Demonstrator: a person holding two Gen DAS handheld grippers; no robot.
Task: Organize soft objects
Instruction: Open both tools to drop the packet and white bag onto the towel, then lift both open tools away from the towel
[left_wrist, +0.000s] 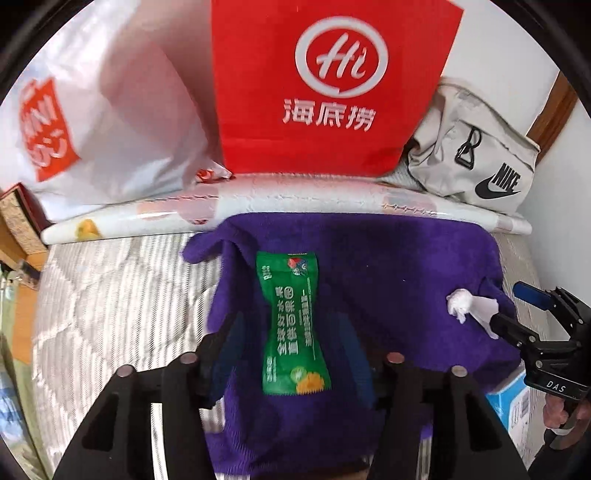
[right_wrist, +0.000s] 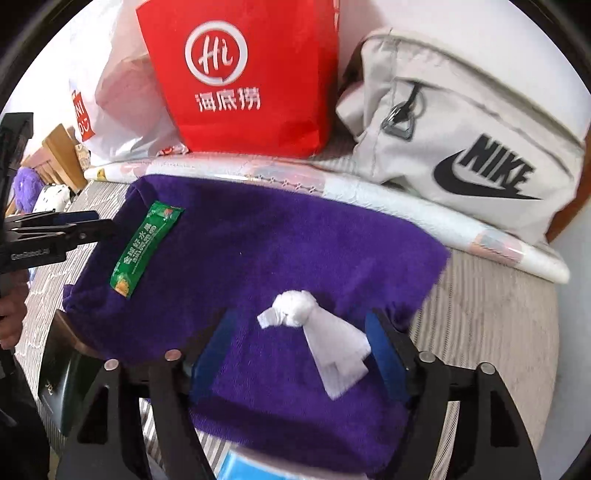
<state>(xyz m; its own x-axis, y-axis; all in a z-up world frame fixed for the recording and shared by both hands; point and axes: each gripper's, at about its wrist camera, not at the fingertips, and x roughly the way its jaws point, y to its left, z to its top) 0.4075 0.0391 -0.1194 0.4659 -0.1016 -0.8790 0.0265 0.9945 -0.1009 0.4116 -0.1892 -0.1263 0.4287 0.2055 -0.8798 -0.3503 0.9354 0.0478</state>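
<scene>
A purple towel (left_wrist: 388, 266) (right_wrist: 277, 240) lies spread on a striped mattress. On its left part rests a green snack packet (left_wrist: 284, 295) (right_wrist: 146, 247); the packet lies lengthwise between the fingers of my left gripper (left_wrist: 290, 325), which stands open without its pads touching it. On the towel's right part sits a white knotted piece of plastic or tissue (left_wrist: 461, 302) (right_wrist: 295, 304). My right gripper (right_wrist: 301, 319) is open around it, blue pads apart from it on both sides. Each gripper also shows at the edge of the other's view: left gripper (right_wrist: 92, 229), right gripper (left_wrist: 513, 310).
Behind the towel lies a rolled white mat (left_wrist: 295, 199) (right_wrist: 406, 206). Against the wall stand a red paper bag (left_wrist: 332, 85) (right_wrist: 243, 74), a white plastic bag (left_wrist: 110, 110) and a grey Nike bag (left_wrist: 480, 155) (right_wrist: 461, 140). A light blue box (left_wrist: 513, 402) sits at the lower right.
</scene>
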